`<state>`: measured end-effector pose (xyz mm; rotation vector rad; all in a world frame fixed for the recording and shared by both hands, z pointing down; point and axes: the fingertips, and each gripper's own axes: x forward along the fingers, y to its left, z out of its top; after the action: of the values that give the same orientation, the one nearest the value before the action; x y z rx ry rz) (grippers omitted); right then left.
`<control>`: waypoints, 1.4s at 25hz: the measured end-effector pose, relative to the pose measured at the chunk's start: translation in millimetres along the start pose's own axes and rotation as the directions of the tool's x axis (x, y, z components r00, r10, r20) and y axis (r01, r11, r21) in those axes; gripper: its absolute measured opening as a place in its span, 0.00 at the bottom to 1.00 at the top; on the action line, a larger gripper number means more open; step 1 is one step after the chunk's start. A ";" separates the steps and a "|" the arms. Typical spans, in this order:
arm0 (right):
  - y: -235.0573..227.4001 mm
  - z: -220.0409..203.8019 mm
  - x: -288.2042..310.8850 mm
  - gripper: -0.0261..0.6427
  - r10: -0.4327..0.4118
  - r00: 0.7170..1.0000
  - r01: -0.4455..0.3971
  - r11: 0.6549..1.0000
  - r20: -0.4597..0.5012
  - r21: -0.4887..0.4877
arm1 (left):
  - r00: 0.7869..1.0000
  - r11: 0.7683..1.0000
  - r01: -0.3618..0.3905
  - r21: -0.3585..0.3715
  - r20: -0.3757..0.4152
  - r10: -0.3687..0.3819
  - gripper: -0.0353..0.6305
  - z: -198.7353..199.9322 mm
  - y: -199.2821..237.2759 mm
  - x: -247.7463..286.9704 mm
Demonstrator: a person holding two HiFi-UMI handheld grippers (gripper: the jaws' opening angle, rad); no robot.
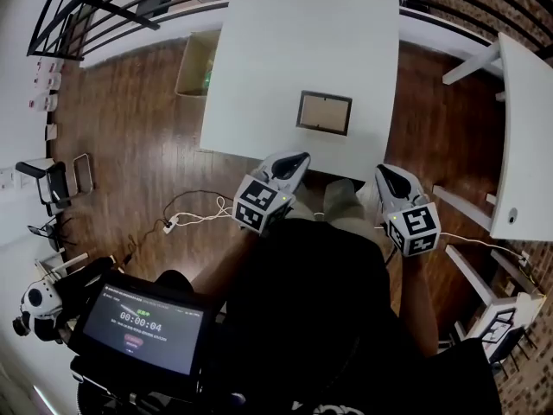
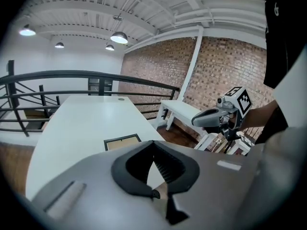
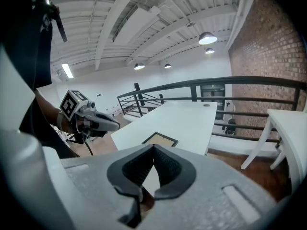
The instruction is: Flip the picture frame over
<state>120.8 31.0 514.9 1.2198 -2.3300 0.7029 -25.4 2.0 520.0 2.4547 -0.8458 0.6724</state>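
Shut tight and carrying nothing, the left tongs point(image 1: 296, 159) and right tongs point(image 1: 385, 174) hang at the near edge of the white worktop point(image 1: 285, 50), with the approach not yet finished. Ahead of them the picture frame point(image 1: 324, 112), dark-bordered with a tan panel up, lies flat on that worktop close to its near edge, between the two tools' lines of reach and touched by neither. Which face shows cannot be told from here.

Done well, the flip likely starts with both pairs of jaws spreading before they arrive, since a frame lying flush offers only a thin rim. One pair should nip a side edge and raise it while the other steadies the opposite edge as a hinge, or the frame may skid on the smooth top. Lowering should be gentle in case of glass.

Beyond the worktop spread the wooden floor point(image 1: 138, 137), a second white table point(image 1: 527, 102) to the right and a dark railing point(image 1: 121, 15).
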 end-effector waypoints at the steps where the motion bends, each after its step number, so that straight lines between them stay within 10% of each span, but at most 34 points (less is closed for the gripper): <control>1: -1.4 -3.6 7.0 0.03 0.000 1.000 0.000 1.000 -0.017 -0.001 | 1.000 1.000 -0.003 -0.006 -0.011 0.003 0.08 -3.0 4.7 2.5; 19: 4.5 -55.8 105.9 0.14 -0.014 0.957 0.028 0.999 -0.289 0.043 | 0.965 0.991 0.132 0.002 -0.230 -0.128 0.22 -59.7 71.7 54.6; 35: -3.7 -93.7 163.6 0.25 -0.049 0.896 0.102 0.990 -0.442 0.097 | 0.888 0.984 0.178 0.000 -0.431 -0.161 0.34 -109.4 110.6 89.3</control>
<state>49.2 -16.9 682.6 1.0594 -1.8816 0.9865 -68.7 -54.4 684.7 2.2465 -0.4416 1.1171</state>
